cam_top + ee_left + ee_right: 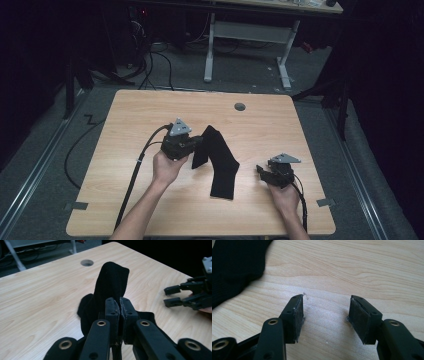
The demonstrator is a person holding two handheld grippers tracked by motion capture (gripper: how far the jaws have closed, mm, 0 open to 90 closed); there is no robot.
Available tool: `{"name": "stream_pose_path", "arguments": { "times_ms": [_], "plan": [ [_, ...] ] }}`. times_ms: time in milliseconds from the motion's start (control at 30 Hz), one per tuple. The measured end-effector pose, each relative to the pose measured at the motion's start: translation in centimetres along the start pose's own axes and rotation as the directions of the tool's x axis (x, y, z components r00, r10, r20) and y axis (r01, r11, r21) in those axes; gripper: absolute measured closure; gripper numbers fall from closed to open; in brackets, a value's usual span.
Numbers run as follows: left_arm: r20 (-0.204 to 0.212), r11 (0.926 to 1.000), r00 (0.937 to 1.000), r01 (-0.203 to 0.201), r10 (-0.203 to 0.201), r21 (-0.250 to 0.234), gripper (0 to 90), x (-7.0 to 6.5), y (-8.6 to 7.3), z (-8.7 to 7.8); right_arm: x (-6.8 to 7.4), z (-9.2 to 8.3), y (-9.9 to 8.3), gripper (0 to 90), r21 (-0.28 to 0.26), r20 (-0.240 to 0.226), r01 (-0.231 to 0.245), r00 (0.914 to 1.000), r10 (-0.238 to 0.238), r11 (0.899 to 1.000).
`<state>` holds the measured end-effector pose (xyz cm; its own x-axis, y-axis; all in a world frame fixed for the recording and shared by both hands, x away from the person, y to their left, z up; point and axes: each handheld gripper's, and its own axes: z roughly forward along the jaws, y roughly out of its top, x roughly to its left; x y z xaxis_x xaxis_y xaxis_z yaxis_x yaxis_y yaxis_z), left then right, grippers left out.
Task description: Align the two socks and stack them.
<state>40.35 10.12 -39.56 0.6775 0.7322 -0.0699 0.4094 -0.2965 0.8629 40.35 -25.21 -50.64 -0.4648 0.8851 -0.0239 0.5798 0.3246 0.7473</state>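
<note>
A black sock (222, 167) lies along the middle of the wooden table (140, 115). Its far part is folded up off the surface and pinched in my left gripper (198, 145), which is shut on it. In the left gripper view the jaws (121, 301) meet on the fabric, and the sock (112, 277) stands up in a hump beyond them. My right gripper (260, 170) rests low at the right of the sock, open, with nothing between its jaws. The right gripper view has its pads (325, 312) apart over bare wood, and the sock (234, 265) lies at the upper left.
A round cable hole (240, 106) sits near the table's far edge. Beyond the table stands a white desk frame (250, 35), with cables on the floor (150, 65). The right gripper (172, 296) shows at the right of the left gripper view.
</note>
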Motion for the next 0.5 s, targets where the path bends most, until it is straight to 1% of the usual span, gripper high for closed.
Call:
{"name": "stream_pose_path", "arguments": {
  "times_ms": [67,100,133,267,367,500],
  "plan": [
    [0.018,1.0000,0.9998,-0.001,0.001,-0.001,86.2,-0.4,0.0,0.2,0.0,0.0,0.0,45.8,0.000,0.000,0.000,1.0000,0.000,1.000],
    [0.034,1.0000,0.9994,-0.003,0.003,0.000,86.2,-0.8,0.0,0.4,0.0,0.0,0.0,45.8,0.000,0.000,0.000,1.0000,0.000,1.000],
    [0.034,1.0000,0.9994,-0.003,0.003,0.000,86.2,-0.8,0.0,0.4,0.0,0.0,0.0,45.8,0.000,0.000,0.000,1.0000,0.000,1.000],
    [0.073,0.9999,0.9973,-0.013,0.013,-0.006,86.1,-1.9,0.2,0.7,0.0,0.0,0.0,45.8,0.000,0.000,0.000,1.0000,0.000,1.000],
    [0.101,0.9998,0.9947,-0.015,0.017,-0.015,86.1,-2.6,0.3,0.8,0.0,0.0,0.0,45.8,0.000,0.000,0.000,1.0000,0.000,1.000],
    [0.143,0.9998,0.9897,-0.005,0.008,-0.021,86.0,-3.4,0.5,0.8,0.0,0.0,0.0,45.8,0.000,0.000,0.000,1.0000,0.000,1.000]
  ]
}}
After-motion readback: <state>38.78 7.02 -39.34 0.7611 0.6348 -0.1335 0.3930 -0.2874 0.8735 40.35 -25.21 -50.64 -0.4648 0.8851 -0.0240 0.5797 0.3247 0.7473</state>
